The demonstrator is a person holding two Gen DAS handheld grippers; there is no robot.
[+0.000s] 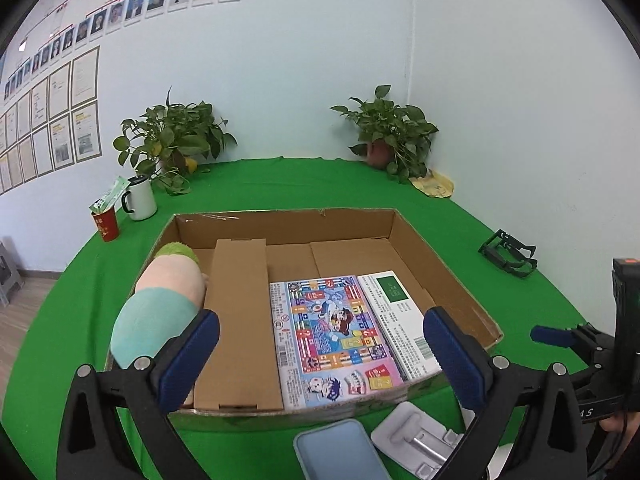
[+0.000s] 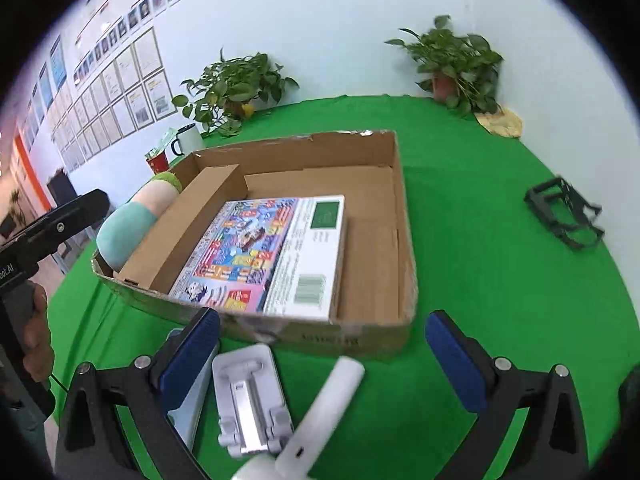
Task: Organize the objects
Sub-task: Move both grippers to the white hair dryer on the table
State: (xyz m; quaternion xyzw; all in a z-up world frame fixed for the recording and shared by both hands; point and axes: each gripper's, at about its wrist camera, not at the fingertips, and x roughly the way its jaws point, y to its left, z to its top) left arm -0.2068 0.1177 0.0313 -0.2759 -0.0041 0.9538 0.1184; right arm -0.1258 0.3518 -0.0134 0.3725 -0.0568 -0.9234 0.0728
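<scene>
Objects are seen partly sorted on a green-covered desk: a cardboard tray [image 1: 440,264] at the desk's middle already holds a plush toy [image 1: 160,300] against its left wall, a plain carton [image 1: 236,320] beside it, and a colourful game box [image 1: 336,332] lying flat toward the near wall. Three things are left outside, just in front of the tray's near wall: a phone [image 1: 340,452], a white folding stand [image 2: 250,396] and a white tube [image 2: 328,404].

Both claws are held wide and empty. The left gripper [image 1: 320,360] is poised over the tray's near wall, above the phone; the right gripper [image 2: 322,356] is poised over the stand and tube. The step in hand is judged to be the picking of one of these leftovers. A descent is called for next, with the jaws closed across the narrow width of the tube or stand, followed by a lift over the near wall into the bare floor at the tray's right.

A barcode and small print are visible on the game box's white panel, but nothing can be read; lettering on the tray's front wall is too blurred. A black frame [image 2: 564,220] lies near the desk's right edge.
</scene>
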